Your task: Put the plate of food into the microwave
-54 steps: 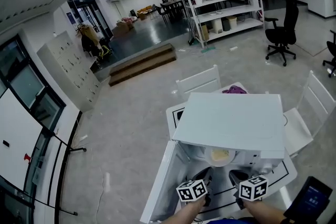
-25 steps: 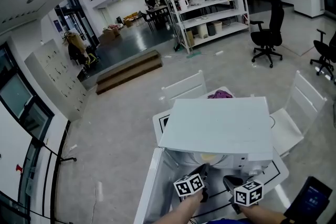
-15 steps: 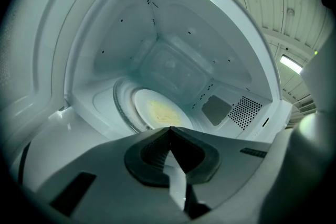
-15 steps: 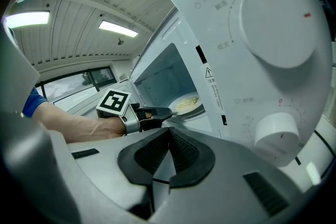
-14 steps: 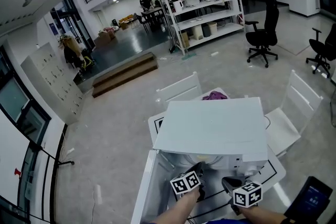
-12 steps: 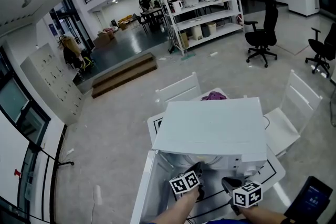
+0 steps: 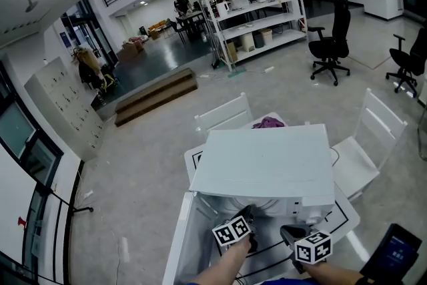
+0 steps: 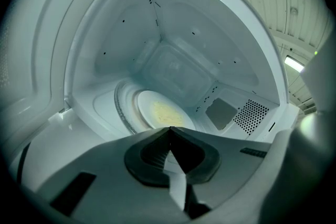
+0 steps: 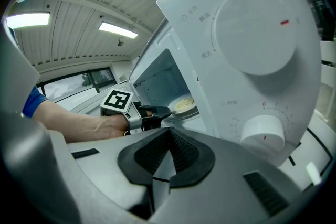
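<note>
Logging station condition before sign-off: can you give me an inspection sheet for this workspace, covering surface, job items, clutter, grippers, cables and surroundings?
Surface: white table with black line markings, mostly covered by the microwave.
Job's things: microwave door swung open; plate of yellow food inside.
Clutter: purple item behind the microwave; dark screened device at lower right.
Grippers: left gripper jaws together, tip close to the plate's rim, contact unclear; right gripper jaws together, nothing between them, outside by the control dials.
Cables: what looks like a thin cord at the microwave's right.
Surroundings: white chairs, shelving rack, office chairs.
</note>
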Demonstrator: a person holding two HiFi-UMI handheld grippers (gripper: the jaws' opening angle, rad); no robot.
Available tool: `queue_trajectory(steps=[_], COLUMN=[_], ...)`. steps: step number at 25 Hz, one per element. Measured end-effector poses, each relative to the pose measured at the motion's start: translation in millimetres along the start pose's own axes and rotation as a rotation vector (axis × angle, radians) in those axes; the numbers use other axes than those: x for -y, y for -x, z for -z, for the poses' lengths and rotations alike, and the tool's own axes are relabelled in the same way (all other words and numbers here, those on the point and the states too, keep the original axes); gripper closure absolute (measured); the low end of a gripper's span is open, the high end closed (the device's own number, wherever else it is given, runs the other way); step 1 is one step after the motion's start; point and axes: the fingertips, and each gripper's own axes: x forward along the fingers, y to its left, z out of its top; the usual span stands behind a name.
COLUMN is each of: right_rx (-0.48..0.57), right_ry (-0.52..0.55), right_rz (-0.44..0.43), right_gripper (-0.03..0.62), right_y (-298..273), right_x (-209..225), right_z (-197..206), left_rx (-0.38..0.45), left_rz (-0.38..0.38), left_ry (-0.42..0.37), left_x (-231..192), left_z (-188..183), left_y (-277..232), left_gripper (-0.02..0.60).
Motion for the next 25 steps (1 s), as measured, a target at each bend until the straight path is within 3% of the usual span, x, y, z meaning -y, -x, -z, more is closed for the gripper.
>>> queue_trajectory(steps=[10, 25], right_rx=[0.012, 0.073], right_ry=[-0.016, -0.010], right_rz=[-0.017, -0.026], right_gripper=[0.592, 0.592], right_y=[7, 24], right_x=[-3, -40], right_z=[3, 4], left_rx=[0.043, 0.100], left_rz=[-0.001, 0.077], left_ry=[-0.054, -0.149], left_x=[9, 34], left_z=[-6, 11], left_y=[24, 118], left_gripper=[0.575, 0.575])
